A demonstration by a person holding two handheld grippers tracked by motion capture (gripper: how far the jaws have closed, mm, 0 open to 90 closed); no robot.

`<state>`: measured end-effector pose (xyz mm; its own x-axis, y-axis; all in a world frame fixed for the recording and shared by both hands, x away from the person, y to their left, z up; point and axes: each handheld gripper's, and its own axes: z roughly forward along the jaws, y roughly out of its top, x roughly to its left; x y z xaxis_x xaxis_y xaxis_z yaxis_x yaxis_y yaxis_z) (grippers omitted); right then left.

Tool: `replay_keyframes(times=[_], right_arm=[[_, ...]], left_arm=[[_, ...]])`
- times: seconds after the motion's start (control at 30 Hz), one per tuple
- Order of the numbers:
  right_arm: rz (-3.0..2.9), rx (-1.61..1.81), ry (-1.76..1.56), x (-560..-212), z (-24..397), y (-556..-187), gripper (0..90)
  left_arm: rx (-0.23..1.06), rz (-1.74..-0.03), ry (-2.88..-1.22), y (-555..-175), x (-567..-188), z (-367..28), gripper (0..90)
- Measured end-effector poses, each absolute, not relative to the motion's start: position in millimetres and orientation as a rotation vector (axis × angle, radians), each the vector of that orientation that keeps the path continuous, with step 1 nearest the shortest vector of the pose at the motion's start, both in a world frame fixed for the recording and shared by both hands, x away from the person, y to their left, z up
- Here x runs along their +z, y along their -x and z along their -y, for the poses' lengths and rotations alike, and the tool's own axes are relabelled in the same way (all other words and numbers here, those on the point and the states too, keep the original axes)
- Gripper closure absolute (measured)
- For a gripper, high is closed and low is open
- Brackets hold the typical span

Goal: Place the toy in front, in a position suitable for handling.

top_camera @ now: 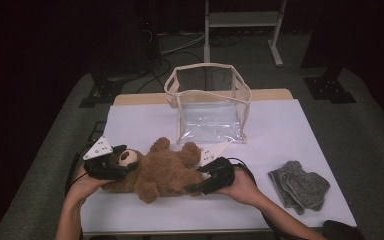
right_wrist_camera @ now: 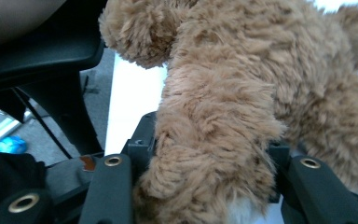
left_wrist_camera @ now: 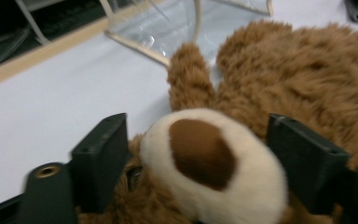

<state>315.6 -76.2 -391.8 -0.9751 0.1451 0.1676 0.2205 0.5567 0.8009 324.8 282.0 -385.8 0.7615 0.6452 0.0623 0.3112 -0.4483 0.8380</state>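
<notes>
- High view: a brown teddy bear point(top_camera: 152, 172) is lying on the white table point(top_camera: 290, 130), in front of a clear plastic bag point(top_camera: 210, 107). The left gripper point(top_camera: 120, 162) is sitting at its head and the right gripper point(top_camera: 195, 186) at a leg; a grey cloth point(top_camera: 297, 187) is lying off to the right.
- Left gripper view: the jaws are standing apart either side of the cream muzzle point(left_wrist_camera: 209, 163), not pressing it.
- Right gripper view: the jaws are squeezing the furry leg point(right_wrist_camera: 209, 158). Judging by this, lifting is starting; next, the left must clamp the head.
</notes>
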Motion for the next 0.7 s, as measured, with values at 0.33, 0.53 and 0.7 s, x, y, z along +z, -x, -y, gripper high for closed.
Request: replay_keyframes(times=[0.33, 0.53, 0.7], right_arm=[[2.693, -1.385, 0.318, -406.6, 81.4, -311.7, 51.5], [2.67, -1.398, 0.334, -410.2, 81.0, -314.2, 51.0], [2.655, -1.435, 0.355, -398.8, 88.5, -316.8, 51.9]], left_arm=[[0.358, -0.696, -2.122, -326.0, -394.2, -279.9, 21.7], [0.439, -0.657, -2.135, -316.9, -388.2, -277.2, 34.1], [0.492, -0.626, -2.103, -318.0, -371.6, -270.7, 36.0]])
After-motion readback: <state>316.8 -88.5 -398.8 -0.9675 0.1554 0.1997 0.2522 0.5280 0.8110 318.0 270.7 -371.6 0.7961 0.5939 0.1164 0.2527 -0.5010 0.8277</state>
